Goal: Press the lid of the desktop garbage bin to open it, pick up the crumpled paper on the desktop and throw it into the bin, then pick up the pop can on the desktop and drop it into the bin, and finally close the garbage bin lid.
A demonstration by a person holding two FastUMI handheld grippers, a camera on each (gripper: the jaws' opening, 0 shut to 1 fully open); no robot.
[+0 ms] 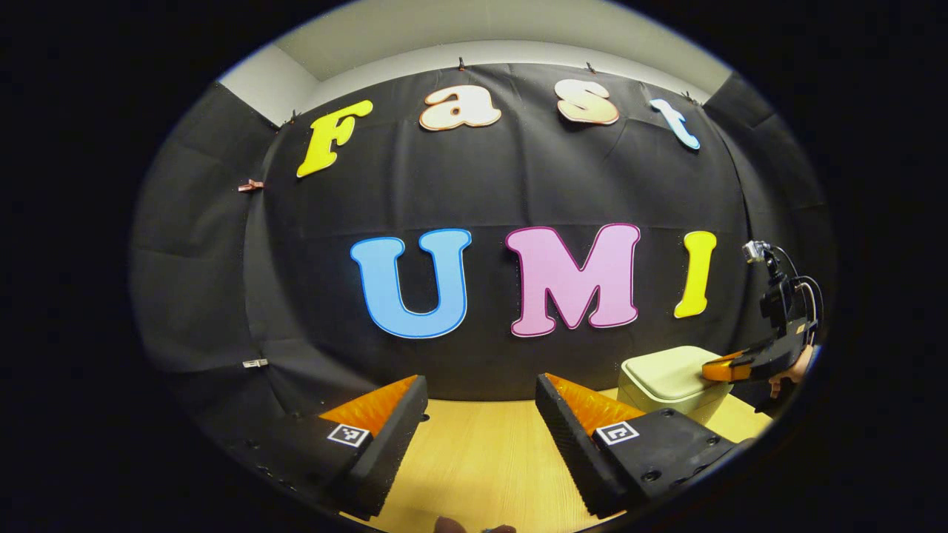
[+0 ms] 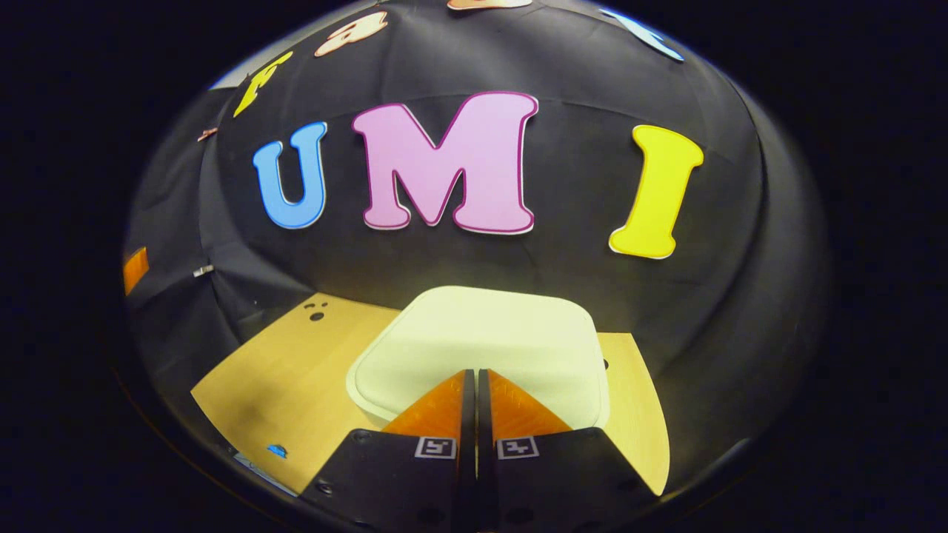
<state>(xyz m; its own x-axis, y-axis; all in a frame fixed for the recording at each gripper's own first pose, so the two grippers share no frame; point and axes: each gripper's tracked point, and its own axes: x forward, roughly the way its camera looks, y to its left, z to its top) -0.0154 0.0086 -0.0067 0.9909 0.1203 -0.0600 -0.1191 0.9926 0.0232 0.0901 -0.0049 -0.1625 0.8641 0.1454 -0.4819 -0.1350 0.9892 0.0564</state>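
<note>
On the far right of the wooden desktop (image 2: pixel 289 377) sits the bin, its pale lid (image 2: pixel 481 340) down flat. My right gripper (image 2: pixel 474 379) is clenched on nothing, tips over the lid's near edge; can't tell if they're touching. Looks like stiff, slick plastic with a spring catch, so I'd push squarely there. Left gripper (image 1: pixel 481 396) hangs released over bare desk, well apart.
</note>
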